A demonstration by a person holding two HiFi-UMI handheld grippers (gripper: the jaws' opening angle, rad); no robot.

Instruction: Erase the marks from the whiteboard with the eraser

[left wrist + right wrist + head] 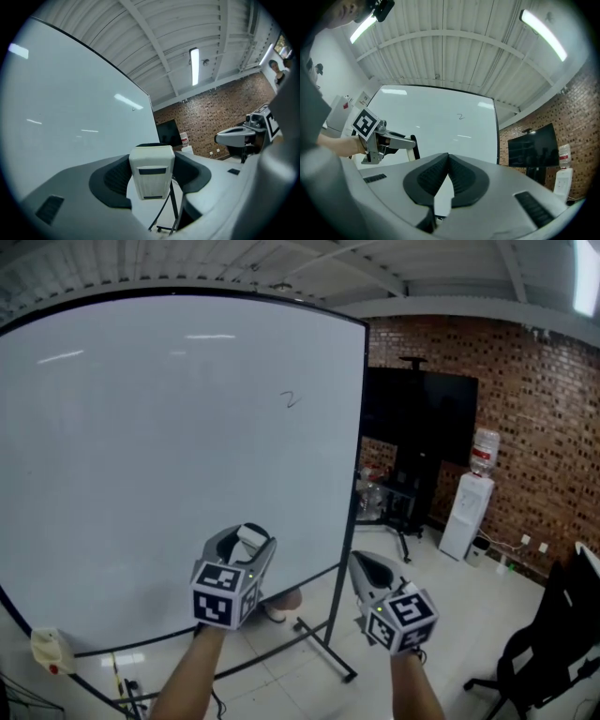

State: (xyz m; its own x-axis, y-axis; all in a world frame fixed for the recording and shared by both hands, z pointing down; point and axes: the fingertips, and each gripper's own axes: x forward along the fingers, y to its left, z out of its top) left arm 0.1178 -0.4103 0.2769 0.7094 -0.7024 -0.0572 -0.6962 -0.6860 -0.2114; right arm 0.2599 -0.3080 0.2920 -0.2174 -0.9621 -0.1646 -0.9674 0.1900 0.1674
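1. Left gripper view showed the left gripper (150, 165) clamped on the white eraser (151, 180), the block standing upright between its jaws and low in front of the board.
2. The right gripper (447, 174) had its jaws pressed together on nothing, held low, just right of the board's edge.
3. The whiteboard (141, 456) looked almost clean. One small mark (291, 399) sat high on its right side, well above the eraser, so that wipe seemed left to do.
4. Nothing blocked the way up. A dark screen (422, 418) and a water dispenser (466, 512) stood far right.
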